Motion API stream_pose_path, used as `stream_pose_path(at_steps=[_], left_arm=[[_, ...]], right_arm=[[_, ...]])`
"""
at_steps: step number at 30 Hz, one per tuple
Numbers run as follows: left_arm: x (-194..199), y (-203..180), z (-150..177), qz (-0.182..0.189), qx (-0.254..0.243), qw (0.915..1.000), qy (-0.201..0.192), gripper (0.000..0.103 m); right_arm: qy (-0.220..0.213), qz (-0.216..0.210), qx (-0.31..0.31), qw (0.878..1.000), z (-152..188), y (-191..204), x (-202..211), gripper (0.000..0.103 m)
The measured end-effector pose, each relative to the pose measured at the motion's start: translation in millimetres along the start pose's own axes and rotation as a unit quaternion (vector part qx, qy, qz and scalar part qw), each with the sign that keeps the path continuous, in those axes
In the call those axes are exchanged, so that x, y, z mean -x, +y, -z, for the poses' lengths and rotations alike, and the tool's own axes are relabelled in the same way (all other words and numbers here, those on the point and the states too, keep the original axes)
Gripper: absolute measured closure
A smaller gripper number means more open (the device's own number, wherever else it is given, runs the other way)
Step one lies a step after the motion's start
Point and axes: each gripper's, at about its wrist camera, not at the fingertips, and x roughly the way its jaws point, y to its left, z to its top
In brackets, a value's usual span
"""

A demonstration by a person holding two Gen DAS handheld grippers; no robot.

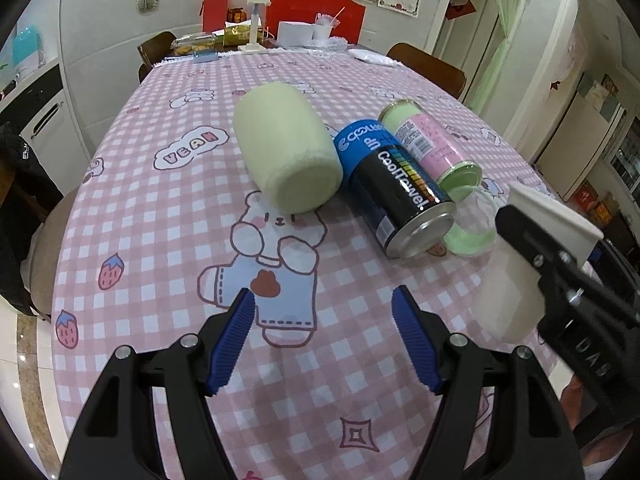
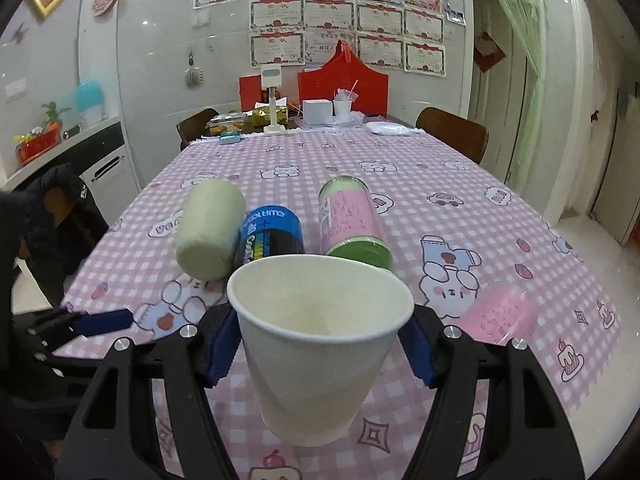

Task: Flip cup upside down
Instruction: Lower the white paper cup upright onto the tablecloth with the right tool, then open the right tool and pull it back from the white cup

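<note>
My right hand-held gripper [image 2: 320, 344] clamps the upright white paper cup [image 2: 320, 344]; my left hand-held gripper [image 1: 324, 336] gapes wide, empty. Ahead lies a blue can [image 1: 394, 192] reading "CoolTowel".

We are in a home dining room: beyond the jaws stretches a long table under a pink checked cartoon-bear tablecloth [image 2: 400, 184], brown wooden chairs [image 2: 456, 130] at its far end, framed red-trimmed certificates [image 2: 328, 16] covering the white wall behind.
</note>
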Motion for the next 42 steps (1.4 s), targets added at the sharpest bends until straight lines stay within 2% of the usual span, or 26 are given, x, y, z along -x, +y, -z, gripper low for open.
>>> stream_pose_path(at_steps=[2, 8, 13, 14, 16, 19, 23, 32, 42], left_arm=[[-2, -1, 3, -0.005, -0.002, 1.0, 0.002, 0.033], [-2, -2, 11, -0.013, 0.0, 0.9999, 0.0, 0.033], [-1, -3, 20, -0.022, -0.003, 0.9997, 0.005, 0.033], [0, -4, 22, -0.022, -0.003, 0.9998, 0.005, 0.033], [3, -7, 27, -0.023, -0.007, 0.9997, 0.002, 0.033], [8, -12, 34, -0.03, -0.016, 0.9994, -0.004, 0.033], [19, -17, 40, -0.034, -0.02, 0.9992, -0.012, 0.033], [54, -38, 58, -0.037, -0.032, 0.9979, -0.042, 0.033], [106, -78, 79, -0.034, -0.055, 0.9929, -0.1, 0.033]], right_arm=[[-0.004, -0.016, -0.005, 1.0, 11, -6, -4, 0.037], [-0.005, -0.027, -0.015, 0.999, 34, -11, -5, 0.037], [-0.006, -0.037, -0.02, 0.999, 40, -12, 4, 0.036], [-0.005, -0.037, -0.018, 0.999, 41, -11, 6, 0.035], [-0.007, -0.032, -0.015, 0.999, 43, -10, 9, 0.018], [-0.008, -0.038, -0.012, 0.999, 45, -10, 16, 0.013], [-0.002, -0.043, -0.018, 0.999, 50, -11, 23, 0.012], [-0.023, -0.045, -0.039, 0.998, 56, -21, 64, 0.01], [-0.067, -0.035, -0.046, 0.996, 64, -40, 127, 0.008]])
